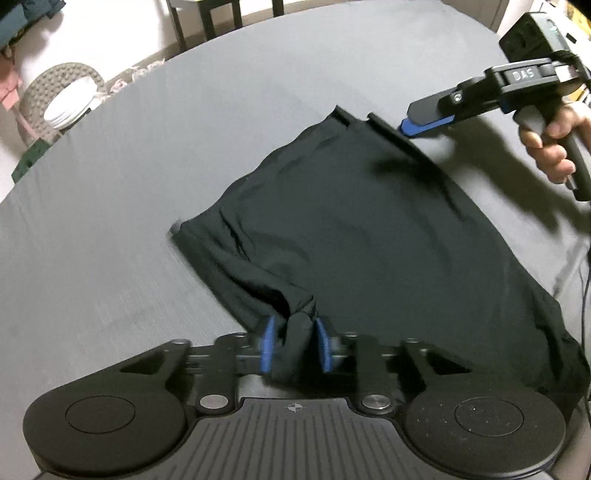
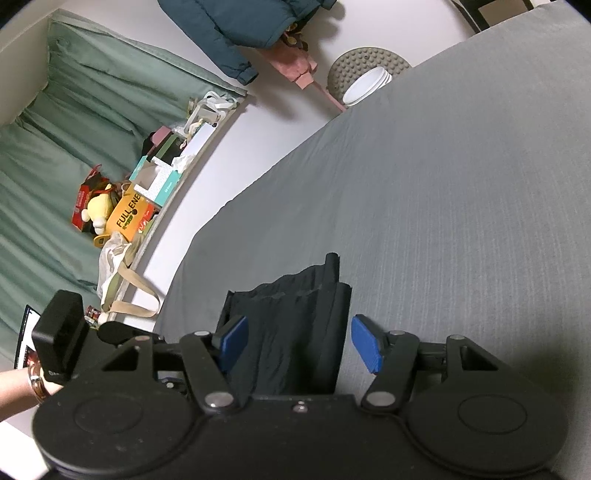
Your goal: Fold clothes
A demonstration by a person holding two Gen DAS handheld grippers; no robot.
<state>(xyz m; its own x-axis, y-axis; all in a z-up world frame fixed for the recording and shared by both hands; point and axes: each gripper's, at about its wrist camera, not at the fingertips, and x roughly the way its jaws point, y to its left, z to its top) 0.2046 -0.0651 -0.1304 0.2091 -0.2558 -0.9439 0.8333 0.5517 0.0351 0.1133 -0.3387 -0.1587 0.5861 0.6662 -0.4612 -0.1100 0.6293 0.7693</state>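
Observation:
A black garment (image 1: 351,229) lies spread on the grey cloth-covered surface (image 1: 110,229). At its near edge my left gripper (image 1: 294,341) is shut on a bunched fold of the fabric, which fills the gap between the blue pads (image 1: 266,341). My right gripper (image 1: 415,127), held by a person's hand (image 1: 550,147), sits at the garment's far corner by the hem. In the right wrist view the right gripper (image 2: 300,343) stands open, its blue pads (image 2: 365,343) wide apart, and the garment's pleated corner (image 2: 295,317) lies between them, not pinched.
A stack of white plates (image 1: 68,109) rests on a nubbly grey mat past the surface's left edge. Dark chair legs (image 1: 207,22) stand at the far side. A cable (image 1: 584,295) hangs at the right. Boxes and bags (image 2: 140,192) crowd a ledge by green curtains.

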